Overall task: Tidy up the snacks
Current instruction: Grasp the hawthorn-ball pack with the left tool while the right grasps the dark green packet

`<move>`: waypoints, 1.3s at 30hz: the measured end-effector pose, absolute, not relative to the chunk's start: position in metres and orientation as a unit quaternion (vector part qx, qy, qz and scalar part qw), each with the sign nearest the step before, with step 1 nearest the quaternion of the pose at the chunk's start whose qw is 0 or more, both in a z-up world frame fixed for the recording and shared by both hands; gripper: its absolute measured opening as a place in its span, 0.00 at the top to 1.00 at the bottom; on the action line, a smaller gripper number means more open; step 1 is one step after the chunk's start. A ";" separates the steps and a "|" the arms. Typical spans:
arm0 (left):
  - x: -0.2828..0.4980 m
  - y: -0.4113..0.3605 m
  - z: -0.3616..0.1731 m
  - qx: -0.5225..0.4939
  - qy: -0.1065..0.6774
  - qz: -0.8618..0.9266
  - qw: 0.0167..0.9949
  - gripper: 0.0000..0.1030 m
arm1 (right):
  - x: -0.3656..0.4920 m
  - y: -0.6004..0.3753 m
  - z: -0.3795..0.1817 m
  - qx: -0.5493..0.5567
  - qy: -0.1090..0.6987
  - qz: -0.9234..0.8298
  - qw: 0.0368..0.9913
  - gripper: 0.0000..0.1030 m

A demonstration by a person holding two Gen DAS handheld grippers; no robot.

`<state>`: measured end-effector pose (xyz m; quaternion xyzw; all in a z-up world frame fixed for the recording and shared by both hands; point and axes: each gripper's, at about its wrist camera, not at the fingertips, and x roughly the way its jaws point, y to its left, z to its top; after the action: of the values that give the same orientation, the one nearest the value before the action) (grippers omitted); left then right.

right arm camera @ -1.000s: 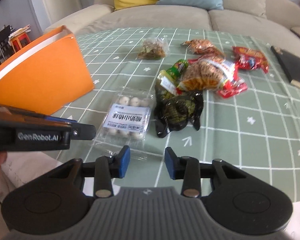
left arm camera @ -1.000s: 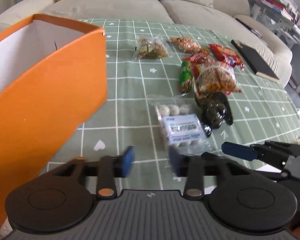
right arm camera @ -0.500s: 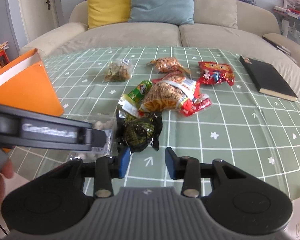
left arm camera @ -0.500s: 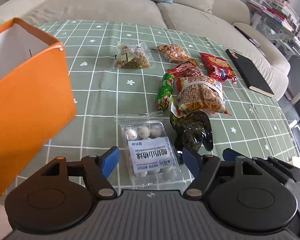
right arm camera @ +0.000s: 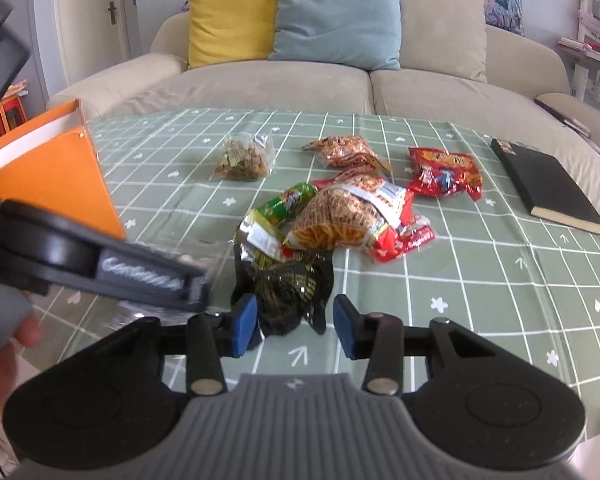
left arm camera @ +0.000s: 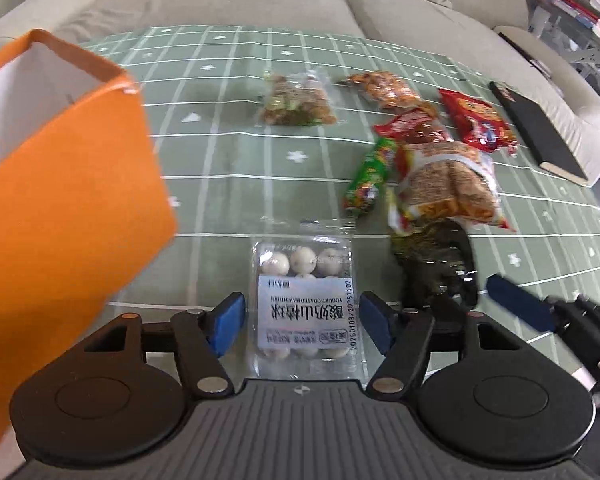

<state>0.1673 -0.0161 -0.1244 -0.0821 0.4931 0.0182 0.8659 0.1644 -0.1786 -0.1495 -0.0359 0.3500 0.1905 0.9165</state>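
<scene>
Several snack packs lie on a green checked tablecloth (left arm camera: 228, 160). My left gripper (left arm camera: 302, 326) is open, its blue pads either side of a clear pack of white balls (left arm camera: 306, 304), not closed on it. My right gripper (right arm camera: 294, 326) is open, its pads flanking a dark netted pack (right arm camera: 288, 288). An open orange box (left arm camera: 60, 184) stands at the left; it also shows in the right wrist view (right arm camera: 48, 168). Further off lie a big orange chip bag (right arm camera: 344, 216), a green tube pack (right arm camera: 284, 204), a red bag (right arm camera: 444, 172) and two clear bags of nuts (right arm camera: 244, 158).
A black book (right arm camera: 548, 184) lies at the table's right edge. A beige sofa (right arm camera: 340, 92) with yellow and blue cushions runs behind the table. The left gripper's body (right arm camera: 100, 264) crosses the right wrist view at the left.
Both grippers have moved forward and down. The left jaws opened wide around the ball pack. The right jaws opened wider and now flank the dark netted pack.
</scene>
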 end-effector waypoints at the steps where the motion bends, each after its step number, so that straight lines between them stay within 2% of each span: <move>1: 0.166 -0.011 -0.124 -0.087 0.492 0.019 0.866 0.25 | 0.166 -0.178 -0.149 -0.031 0.347 0.193 0.917 0.58; 7: 0.165 0.004 -0.127 -0.104 0.496 0.019 0.862 0.23 | 0.171 -0.164 -0.153 -0.058 0.333 0.205 0.918 0.44; 13: 0.171 -0.002 -0.129 -0.086 0.493 0.024 0.865 0.19 | 0.183 -0.166 -0.159 -0.038 0.349 0.204 0.914 0.34; 23: 0.174 -0.008 -0.133 -0.042 0.486 0.029 0.873 0.17 | 0.191 -0.159 -0.172 -0.049 0.362 0.199 0.909 0.30; 30: 0.173 -0.012 -0.135 -0.027 0.477 0.035 0.878 0.17 | 0.190 -0.154 -0.173 -0.079 0.361 0.197 0.908 0.41; 33: 0.172 -0.013 -0.135 -0.026 0.472 0.036 0.880 0.17 | 0.187 -0.151 -0.172 -0.084 0.359 0.208 0.906 0.54; 34: 0.172 -0.014 -0.135 -0.024 0.472 0.037 0.881 0.18 | 0.186 -0.150 -0.172 -0.087 0.358 0.212 0.905 0.59; 38: 0.171 -0.013 -0.134 -0.027 0.470 0.038 0.881 0.26 | 0.186 -0.149 -0.171 -0.089 0.360 0.214 0.904 0.61; 39: 0.171 -0.013 -0.134 -0.026 0.470 0.038 0.882 0.32 | 0.186 -0.149 -0.170 -0.088 0.361 0.213 0.904 0.61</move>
<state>0.1709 -0.0125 -0.1340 -0.0264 0.4695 0.0382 0.8817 0.1865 -0.1488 -0.1702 -0.0878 0.3608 0.2134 0.9037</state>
